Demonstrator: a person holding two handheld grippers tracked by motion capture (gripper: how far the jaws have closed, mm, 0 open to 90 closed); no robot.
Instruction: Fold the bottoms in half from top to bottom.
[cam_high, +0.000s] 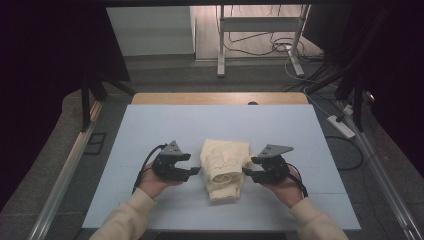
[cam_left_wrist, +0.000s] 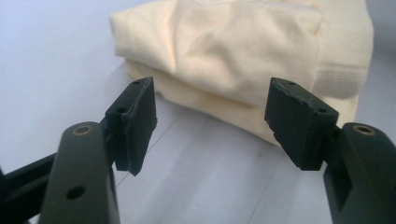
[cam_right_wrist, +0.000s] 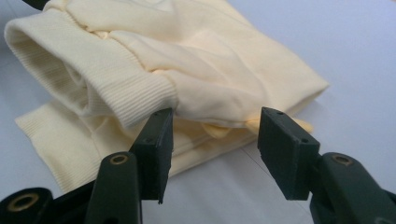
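A folded cream garment (cam_high: 225, 169) with ribbed cuffs lies in the middle of the pale blue mat (cam_high: 150, 130). My left gripper (cam_high: 192, 164) sits just left of it, open, its jaws pointing at the garment's side (cam_left_wrist: 233, 60) with bare mat between them. My right gripper (cam_high: 249, 166) is at the garment's right edge, open too. In the right gripper view the jaws (cam_right_wrist: 212, 140) stand either side of the lower fold (cam_right_wrist: 201, 93), close to the cloth, nothing gripped.
The mat covers a wooden table (cam_high: 220, 98). A white desk frame (cam_high: 260, 30) and loose cables (cam_high: 280, 47) lie on the floor beyond. A power strip (cam_high: 341, 126) sits to the right. Metal rails (cam_high: 60, 180) run along both sides.
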